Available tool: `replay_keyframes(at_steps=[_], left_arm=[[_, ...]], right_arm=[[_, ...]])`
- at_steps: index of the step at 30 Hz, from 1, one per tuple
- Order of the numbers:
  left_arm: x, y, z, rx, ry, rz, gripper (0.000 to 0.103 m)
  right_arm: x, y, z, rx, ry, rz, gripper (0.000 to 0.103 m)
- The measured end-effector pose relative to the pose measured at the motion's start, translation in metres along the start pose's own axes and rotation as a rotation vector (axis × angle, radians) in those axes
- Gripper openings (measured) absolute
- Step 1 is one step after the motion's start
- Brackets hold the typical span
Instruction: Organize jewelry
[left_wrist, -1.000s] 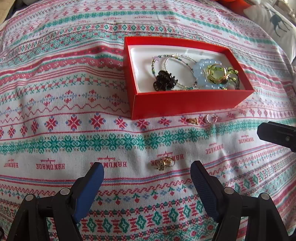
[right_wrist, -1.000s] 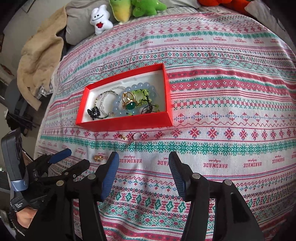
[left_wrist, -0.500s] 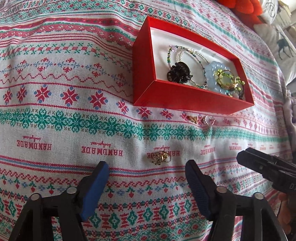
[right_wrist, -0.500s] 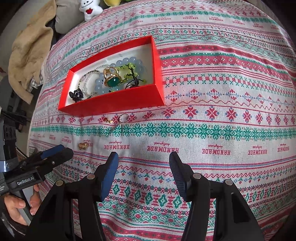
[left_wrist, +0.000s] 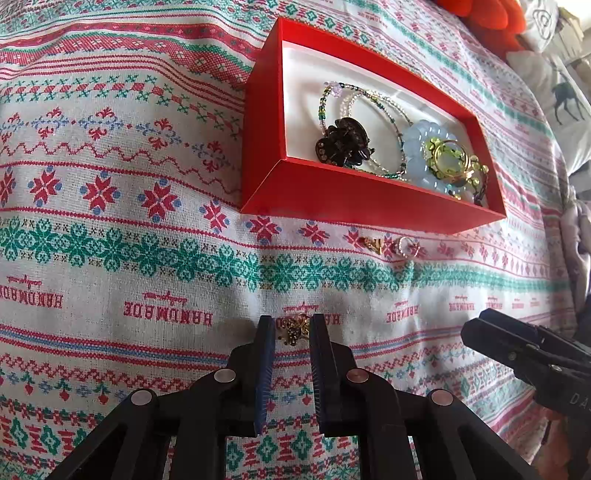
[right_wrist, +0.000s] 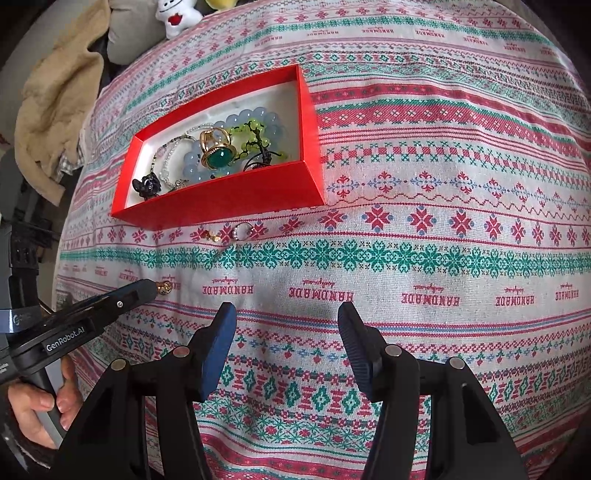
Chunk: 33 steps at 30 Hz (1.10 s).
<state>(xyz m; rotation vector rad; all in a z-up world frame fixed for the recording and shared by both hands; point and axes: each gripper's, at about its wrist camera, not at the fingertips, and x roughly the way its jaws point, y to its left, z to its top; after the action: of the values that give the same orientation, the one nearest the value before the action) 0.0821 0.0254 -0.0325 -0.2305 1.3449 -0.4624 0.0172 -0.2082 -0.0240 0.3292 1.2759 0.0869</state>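
Observation:
A small gold ornament (left_wrist: 293, 330) lies on the patterned cloth, and my left gripper (left_wrist: 291, 321) is closing its jaws on it, blue pads touching both sides. The right wrist view shows the same left gripper (right_wrist: 149, 288) tip-down at the gold ornament (right_wrist: 164, 287). My right gripper (right_wrist: 286, 308) hovers open over bare cloth, holding nothing. The red box (left_wrist: 351, 195) holds bead bracelets, a dark clip and a gold ring with a green stone (right_wrist: 218, 153). In front of the box lie a small gold earring (left_wrist: 371, 243) and a thin ring (left_wrist: 406, 248).
A patterned red, green and white cloth (right_wrist: 443, 229) covers the soft surface. A beige blanket (right_wrist: 55, 99) and a white plush toy (right_wrist: 177, 18) sit beyond the far left edge. A deer-print pillow (left_wrist: 565, 103) lies at the right. A person's hand (right_wrist: 37, 406) grips the left handle.
The left jaws have drawn together from wide apart and now sit around the gold ornament. The left wrist view has tilted and moved closer to the cloth. The right gripper stays open and still.

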Motion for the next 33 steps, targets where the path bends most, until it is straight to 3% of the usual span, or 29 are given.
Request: replay_keyframes(at_steps=[11, 29, 31, 33], left_arm=[[0.006, -0.007, 0.005, 0.010, -0.016, 0.016, 0.000], [-0.016, 0.006, 0.004, 0.036, -0.068, 0.029, 0.000], [-0.019, 0.010, 0.002, 0.032, -0.071, 0.029, 0.000], [-0.020, 0.013, 0.001, 0.029, -0.072, 0.028, 0.000]], right_arm=[[-0.001, -0.004, -0.001, 0.004, 0.002, -0.004, 0.060], [0.000, 0.004, 0.012, 0.054, -0.046, 0.028, 0.060], [0.000, 0.008, 0.016, 0.057, -0.066, 0.032, 0.059], [0.001, 0.012, 0.020, 0.055, -0.080, 0.041, 0.050]])
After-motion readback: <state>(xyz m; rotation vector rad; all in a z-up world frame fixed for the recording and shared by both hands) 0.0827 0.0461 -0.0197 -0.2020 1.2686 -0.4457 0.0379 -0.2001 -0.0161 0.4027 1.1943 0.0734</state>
